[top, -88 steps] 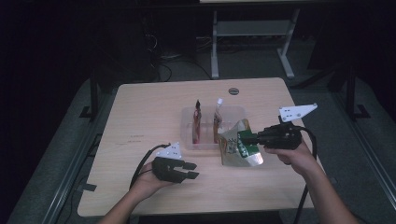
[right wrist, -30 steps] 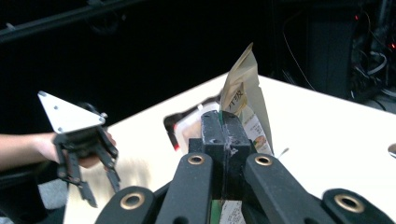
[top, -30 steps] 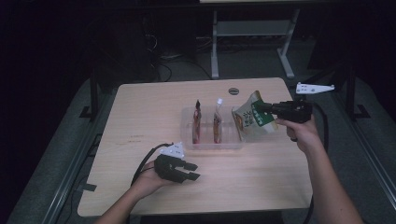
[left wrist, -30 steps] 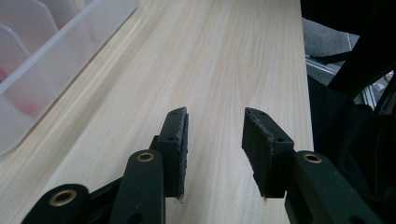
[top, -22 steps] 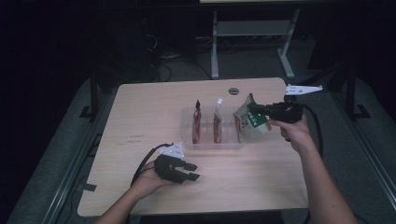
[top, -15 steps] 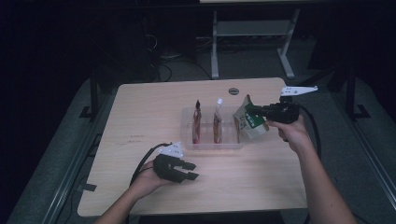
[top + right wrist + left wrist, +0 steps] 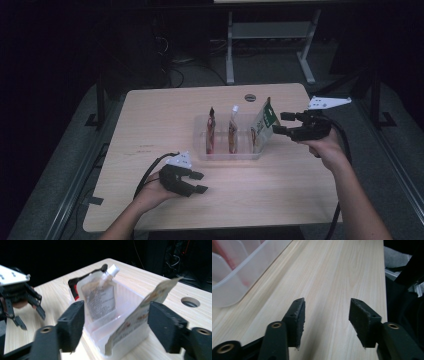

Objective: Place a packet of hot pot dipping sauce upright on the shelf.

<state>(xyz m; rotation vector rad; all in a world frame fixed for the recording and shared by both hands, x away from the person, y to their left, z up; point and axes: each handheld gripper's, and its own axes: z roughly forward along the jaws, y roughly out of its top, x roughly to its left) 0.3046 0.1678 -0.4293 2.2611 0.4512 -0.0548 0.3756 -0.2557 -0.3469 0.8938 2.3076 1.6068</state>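
A clear divided bin point(image 7: 200, 150) stands mid-table with three upright pouches. A dark red pouch point(image 7: 211, 131) fills the left slot and a white-spouted pouch point(image 7: 233, 131) the middle. A green-and-white pouch point(image 7: 262, 125) leans in the right slot. My right gripper point(image 7: 279, 123) hovers just right of it. Its jaws have just been opening and stand open, with the green pouch point(image 7: 140, 315) loose between them. My left gripper point(image 7: 201, 182) rests near the table's front left. Its jaws have also just been opening and stand open point(image 7: 326, 315) over bare wood.
A round cable hole point(image 7: 250, 97) sits in the table behind the bin. The bin's corner point(image 7: 232, 277) lies ahead and to the left of my left jaws. A metal stand point(image 7: 270, 35) rises beyond the table's far edge.
The right gripper carried the green pouch from in front of the bin up and down into the right slot, then let go. The left hand stayed put.
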